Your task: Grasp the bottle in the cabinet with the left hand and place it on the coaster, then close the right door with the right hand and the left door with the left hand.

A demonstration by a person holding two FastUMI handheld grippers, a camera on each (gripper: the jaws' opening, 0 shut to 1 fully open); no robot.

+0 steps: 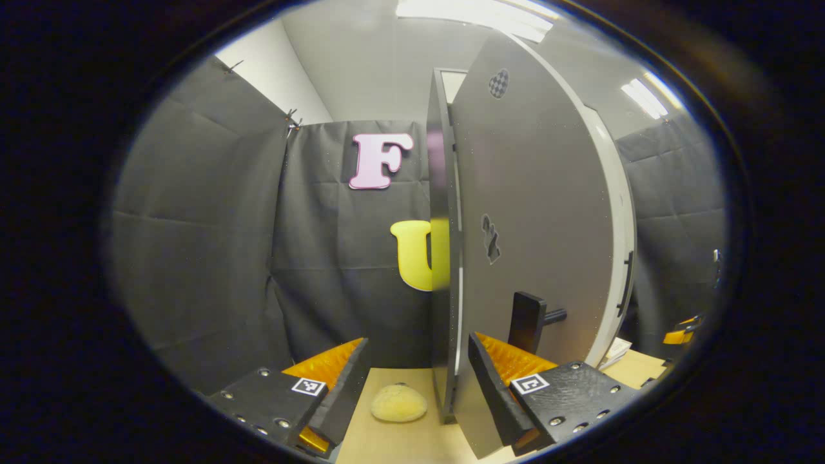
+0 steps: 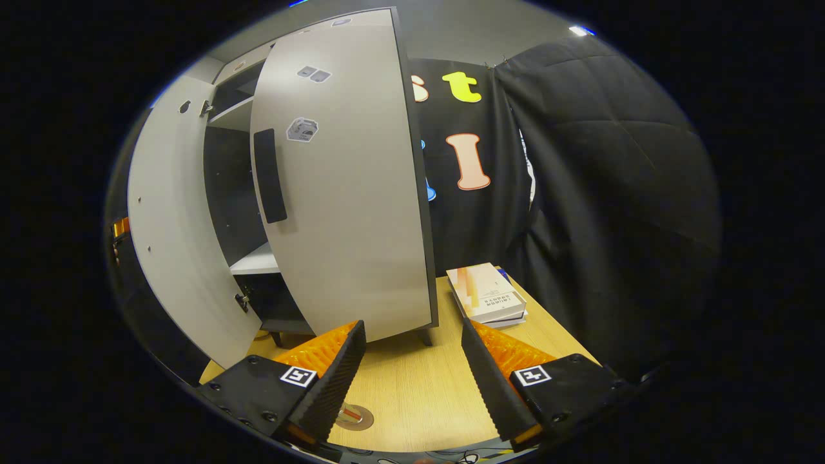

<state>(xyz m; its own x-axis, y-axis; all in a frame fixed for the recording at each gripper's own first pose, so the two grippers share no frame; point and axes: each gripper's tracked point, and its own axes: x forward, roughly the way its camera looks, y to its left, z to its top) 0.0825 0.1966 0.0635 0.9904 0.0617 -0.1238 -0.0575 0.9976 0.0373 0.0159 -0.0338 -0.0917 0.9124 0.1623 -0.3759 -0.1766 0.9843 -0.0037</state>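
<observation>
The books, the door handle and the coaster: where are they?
books [image 2: 488, 296]: right gripper view, on the top cover.
door handle [image 2: 269, 175]: right gripper view, middle of the dark bar.
coaster [image 2: 358, 419]: right gripper view, its rim beside the left finger.

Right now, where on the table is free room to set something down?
Bare wood lies before the right door, between it and the books. Near the left door, a sponge-like lump takes the narrow strip.

Black cloth walls hang behind and beside the jaws on all sides. Under the jaws is a light wooden table. Ceiling lamps shine above.
</observation>
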